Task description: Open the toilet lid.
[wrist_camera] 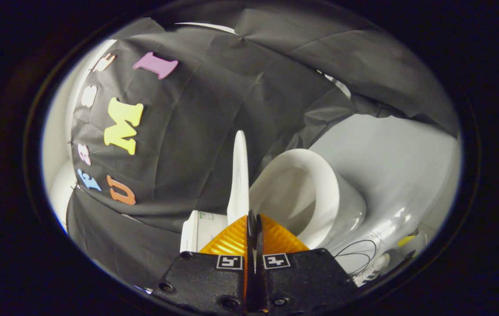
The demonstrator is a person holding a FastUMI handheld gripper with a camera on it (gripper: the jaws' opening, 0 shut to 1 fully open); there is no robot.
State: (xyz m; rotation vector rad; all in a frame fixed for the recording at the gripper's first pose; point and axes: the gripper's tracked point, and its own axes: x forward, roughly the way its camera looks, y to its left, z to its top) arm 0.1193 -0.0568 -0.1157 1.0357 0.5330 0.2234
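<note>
Toilet lid [240, 175] upright, edge-on just ahead of closed tongs [254, 219].

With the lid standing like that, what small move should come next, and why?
Probably part the fingers and back the gripper away. The toilet lid stands raised edge-on just ahead of the fingers, the open bowl is exposed beside it, and the fingers are closed together with the lid's lower edge at their tips; whether they pinch it cannot be told. The lid looks open already.

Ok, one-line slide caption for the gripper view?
Gripper, fingers shut, just below the thin white toilet lid standing raised edge-on beside the open white ceramic bowl.
</note>
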